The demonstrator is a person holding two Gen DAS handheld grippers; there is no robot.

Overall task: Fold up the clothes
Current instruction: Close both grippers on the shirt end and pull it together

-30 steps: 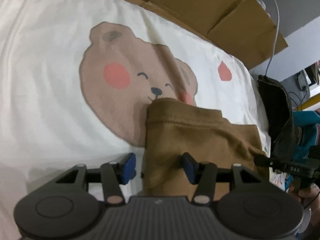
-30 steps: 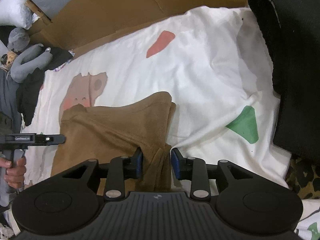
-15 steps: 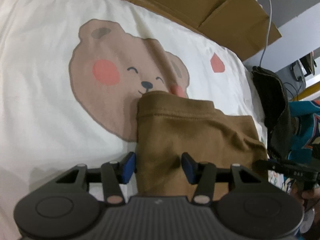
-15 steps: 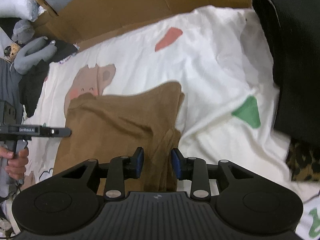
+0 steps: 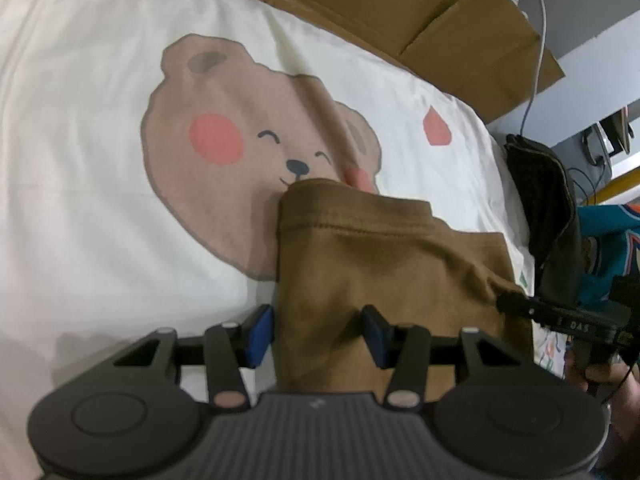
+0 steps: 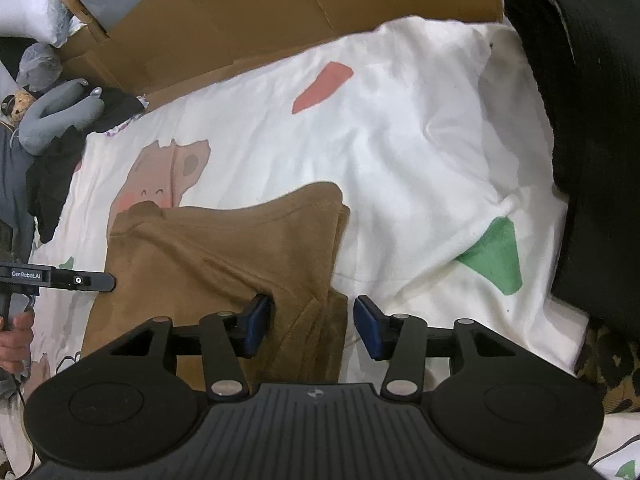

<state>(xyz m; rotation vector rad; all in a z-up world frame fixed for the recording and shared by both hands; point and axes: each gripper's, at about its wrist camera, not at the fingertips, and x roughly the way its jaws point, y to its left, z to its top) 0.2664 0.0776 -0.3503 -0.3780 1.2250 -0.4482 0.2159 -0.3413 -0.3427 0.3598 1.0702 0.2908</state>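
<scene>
A folded brown garment (image 5: 380, 264) lies on a white bedsheet with a bear print (image 5: 100, 160). My left gripper (image 5: 318, 334) is open, and the garment's near left edge lies between its blue pads (image 5: 260, 334). In the right wrist view the same garment (image 6: 224, 252) spreads to the left, and its bunched right edge sits between the fingers of my open right gripper (image 6: 314, 322) without being pinched. Each view also shows the other gripper from the side: the right gripper (image 5: 560, 320) at the garment's right corner, the left gripper (image 6: 60, 280) at its left edge.
Flattened cardboard (image 6: 280, 12) lines the far side of the bed. A pile of black clothing (image 6: 592, 120) sits to the right on the sheet (image 6: 420, 140), and a teal garment (image 5: 600, 236) lies beyond it. A grey plush toy (image 6: 56, 116) and dark clothes lie at the far left.
My right gripper's fingers have spread apart and let go of the garment's bunched right edge. The left gripper stayed open, and the garment settled flat on the sheet.
</scene>
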